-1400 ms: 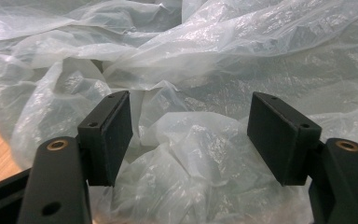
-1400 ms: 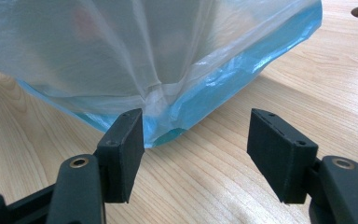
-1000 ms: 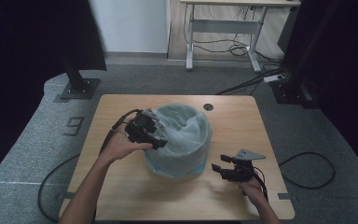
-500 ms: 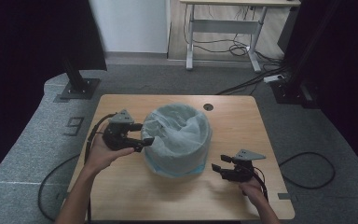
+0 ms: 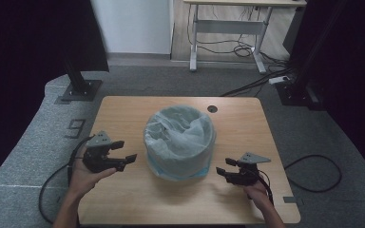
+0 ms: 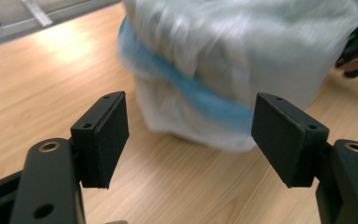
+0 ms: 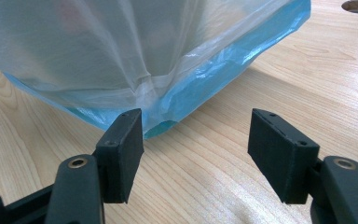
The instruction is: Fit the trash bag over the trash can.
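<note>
Wood table [image 5: 138,114], lined bin [image 5: 179,141] centre. Left gripper [image 5: 121,158] left of bin, right gripper [image 5: 224,167] right of it; both level, jaws wide, empty.

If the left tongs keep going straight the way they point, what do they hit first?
Most likely the bin: the left tongs, open with nothing between them, point at its bag-covered side just above the table. The gap in between looks free, though the view is blurred.
</note>
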